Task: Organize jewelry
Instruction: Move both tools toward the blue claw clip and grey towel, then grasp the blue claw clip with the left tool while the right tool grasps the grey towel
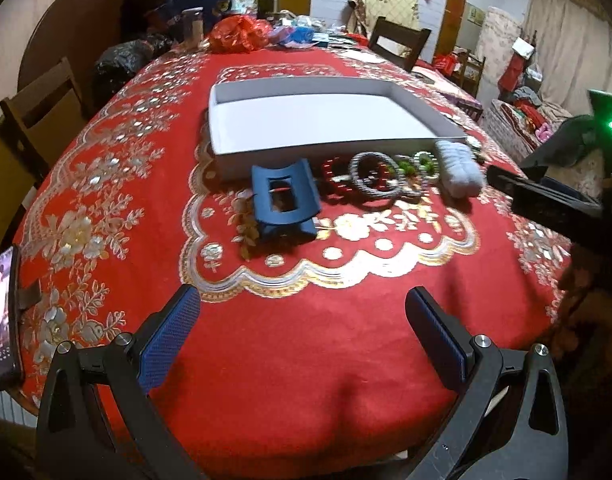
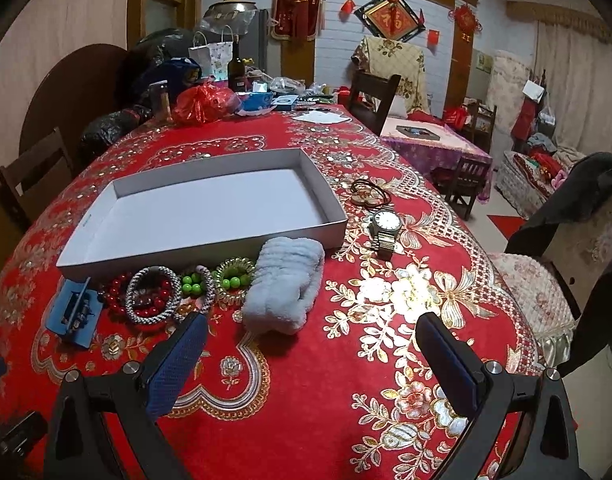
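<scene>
We hold both grippers above the red tablecloth (image 2: 306,400), left gripper (image 1: 301,328) and right gripper (image 2: 314,356) spread wide, nothing between the fingers. White tray (image 2: 209,204) sits mid-table. Along its near wall: blue hair claw (image 1: 283,200), red bead bracelet (image 2: 115,294), silver bangle (image 2: 153,294), green bead bracelet (image 2: 193,282), grey scrunchie (image 2: 283,284). Wristwatch (image 2: 386,228) lies right of the tray.
</scene>
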Available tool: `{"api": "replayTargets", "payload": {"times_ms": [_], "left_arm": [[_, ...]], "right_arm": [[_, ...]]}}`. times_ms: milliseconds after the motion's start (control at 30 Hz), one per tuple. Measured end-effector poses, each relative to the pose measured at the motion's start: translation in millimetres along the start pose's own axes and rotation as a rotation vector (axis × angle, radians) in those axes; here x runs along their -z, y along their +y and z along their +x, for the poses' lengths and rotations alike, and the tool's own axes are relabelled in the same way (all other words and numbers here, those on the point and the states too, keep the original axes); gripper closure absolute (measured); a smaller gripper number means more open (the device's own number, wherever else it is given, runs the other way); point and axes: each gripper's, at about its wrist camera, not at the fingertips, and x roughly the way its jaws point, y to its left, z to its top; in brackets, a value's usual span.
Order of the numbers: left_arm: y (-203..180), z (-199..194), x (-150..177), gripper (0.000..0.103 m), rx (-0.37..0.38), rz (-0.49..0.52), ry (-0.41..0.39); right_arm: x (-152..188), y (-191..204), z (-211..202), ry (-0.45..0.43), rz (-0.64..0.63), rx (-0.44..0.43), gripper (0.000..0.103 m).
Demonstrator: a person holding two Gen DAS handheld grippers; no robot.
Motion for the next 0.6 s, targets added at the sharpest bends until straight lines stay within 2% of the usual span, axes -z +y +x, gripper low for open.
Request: {"api": "replayTargets", "payload": {"times_ms": [167, 367, 500, 567, 600], "left_arm": [[19.7, 19.1, -4.7, 0.000, -0.023, -0.059, 0.025], [31.0, 42.2, -24.4, 0.000, -0.034, -0.075, 0.016], [20.1, 55.3, -47.5, 0.001, 0.005, -0.055, 0.015], [12.4, 62.9, -54.7, 0.000, -0.011, -0.030, 0.014], [10.8, 69.0, -58.1, 0.000, -0.042, -0.028, 0.013]], "right_arm": [[1.0, -3.5, 1.1, 0.011, 0.018, -0.020, 0.000], [4.6, -6.2, 10.5, 0.059, 0.024, -0.008, 0.000], [6.5, -11.9, 15.6, 0.083, 0.046, -0.013, 0.000], [6.9, -13.5, 16.3, 0.087, 0.057, -0.020, 0.000], [6.9, -14.2, 16.6, 0.087, 0.059, -0.022, 0.000]]}}
